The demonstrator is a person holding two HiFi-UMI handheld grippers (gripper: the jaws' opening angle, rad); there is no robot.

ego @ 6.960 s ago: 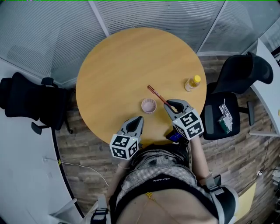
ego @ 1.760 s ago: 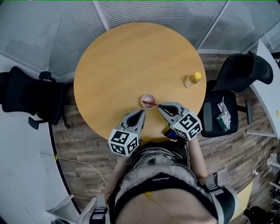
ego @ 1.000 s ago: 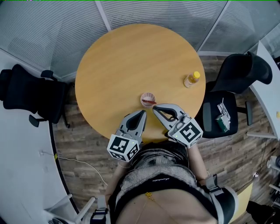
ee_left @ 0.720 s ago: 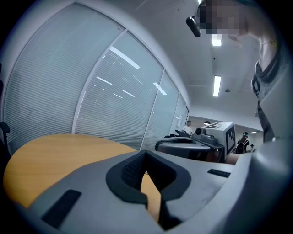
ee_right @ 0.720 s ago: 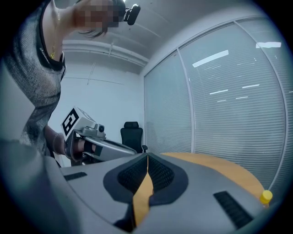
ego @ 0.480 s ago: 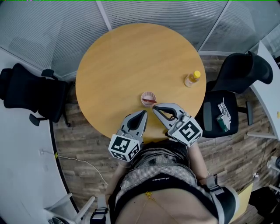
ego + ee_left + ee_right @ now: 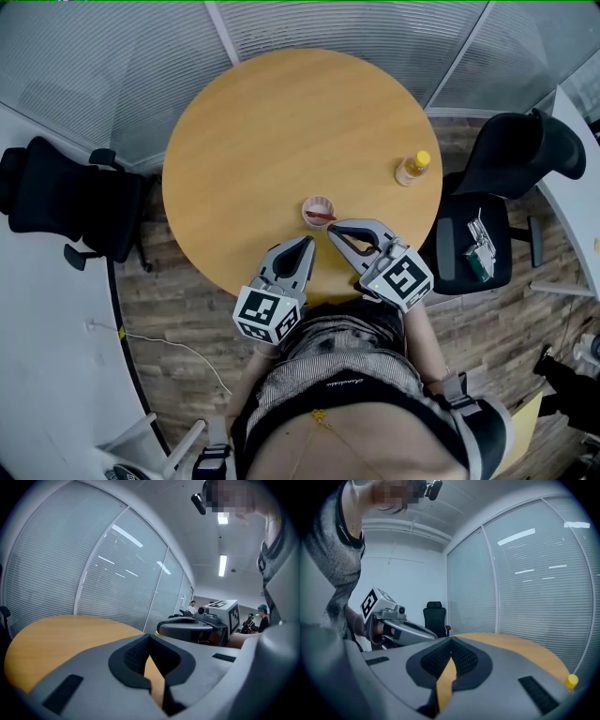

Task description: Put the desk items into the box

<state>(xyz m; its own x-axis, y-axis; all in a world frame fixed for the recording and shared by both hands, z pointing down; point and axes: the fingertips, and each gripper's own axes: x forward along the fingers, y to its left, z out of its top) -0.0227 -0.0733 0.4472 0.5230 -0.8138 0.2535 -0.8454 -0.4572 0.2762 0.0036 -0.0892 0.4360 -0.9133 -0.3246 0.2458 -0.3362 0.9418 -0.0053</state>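
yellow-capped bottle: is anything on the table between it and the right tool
Nothing visible does. Only bare tabletop lies between the right tool and the yellow-capped bottle near the table's right edge. The small pink cup sits just ahead of the tool's tip, off that line.

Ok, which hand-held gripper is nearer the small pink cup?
Right. The right hand-held gripper ends just off the pink cup, at its near-right side; the left hand-held gripper sits farther back, by the table edge.
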